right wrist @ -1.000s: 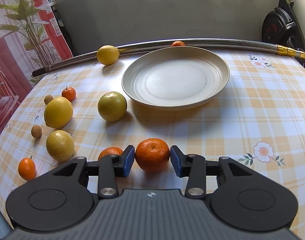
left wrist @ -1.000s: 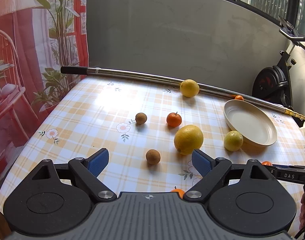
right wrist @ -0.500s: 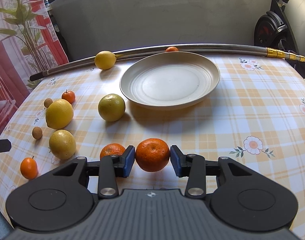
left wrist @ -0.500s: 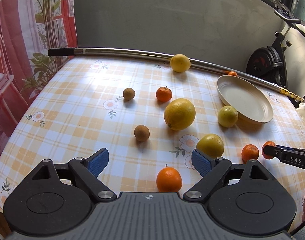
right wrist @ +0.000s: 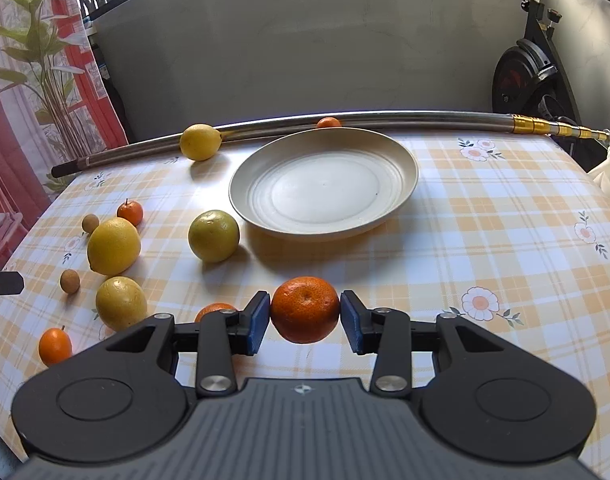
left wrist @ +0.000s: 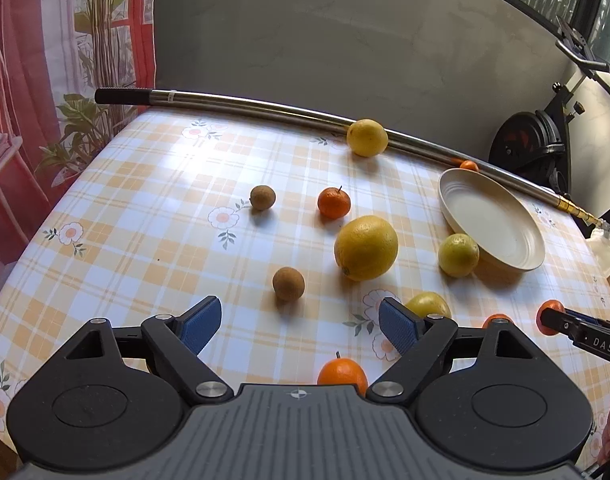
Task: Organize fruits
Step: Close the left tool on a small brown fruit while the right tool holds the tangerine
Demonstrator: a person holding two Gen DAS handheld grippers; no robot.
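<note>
My right gripper [right wrist: 305, 322] is shut on an orange mandarin [right wrist: 305, 309], held a little above the checked tablecloth in front of the empty cream plate [right wrist: 325, 184]. My left gripper [left wrist: 299, 326] hangs over the table's left half; its jaws are closing with nothing between the blue pads [left wrist: 201, 324]. A small stemmed orange [left wrist: 342, 372] lies under it, near its base. A brown longan [left wrist: 288, 284] and a large lemon [left wrist: 365, 248] lie just beyond its fingertips. The right gripper's tip with the mandarin [left wrist: 547, 316] shows at the far right.
Loose on the cloth: a greenish citrus [right wrist: 213, 236] beside the plate, a yellow fruit [right wrist: 121, 303], another mandarin [right wrist: 215, 310], a stemmed mandarin [left wrist: 334, 202], a second longan [left wrist: 262, 197]. A lemon [left wrist: 367, 138] rests against a metal pole [left wrist: 265, 106] along the back edge.
The right gripper has risen slightly with the mandarin in it. The left view has tilted and shifted over the fruit, and the left jaws have narrowed a little.
</note>
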